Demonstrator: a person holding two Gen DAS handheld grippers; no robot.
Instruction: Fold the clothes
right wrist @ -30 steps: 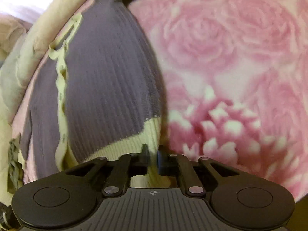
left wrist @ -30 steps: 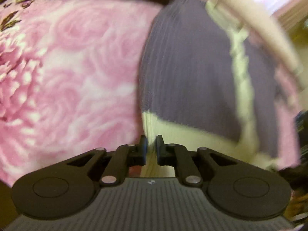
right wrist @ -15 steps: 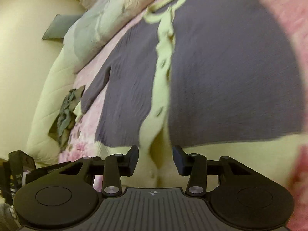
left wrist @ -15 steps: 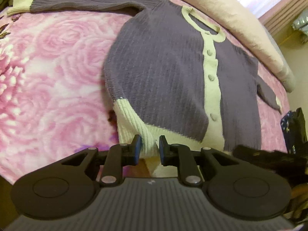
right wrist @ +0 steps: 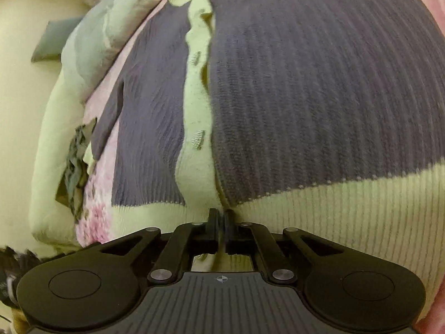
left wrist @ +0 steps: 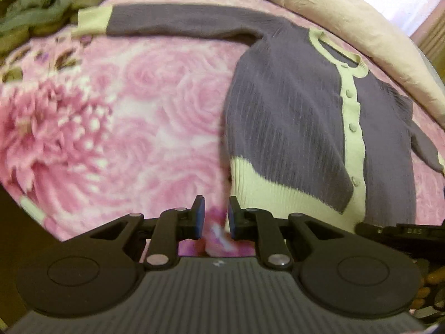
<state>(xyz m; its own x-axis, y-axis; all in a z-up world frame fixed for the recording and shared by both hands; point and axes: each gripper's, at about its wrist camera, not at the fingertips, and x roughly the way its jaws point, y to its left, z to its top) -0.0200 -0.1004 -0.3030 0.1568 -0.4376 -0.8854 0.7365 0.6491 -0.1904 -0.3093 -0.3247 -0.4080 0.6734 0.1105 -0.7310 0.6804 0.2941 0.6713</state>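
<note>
A purple ribbed cardigan with pale yellow hem, button band and cuffs lies face up on a pink floral blanket. One sleeve stretches out to the far left. My left gripper is open just left of the hem's corner, with only blanket between its fingers. In the right wrist view the cardigan fills the frame. My right gripper is shut on the yellow hem where the button band meets it. Fabric bunches up at the pinch.
A crumpled green garment lies past the sleeve's cuff at the far left. A beige duvet roll runs along the far side of the bed. Pillows and a pale wall show in the right wrist view.
My left gripper let go of the hem's corner and drew back to its left. My right gripper opened, moved along the hem to the button band, and shut on it.
</note>
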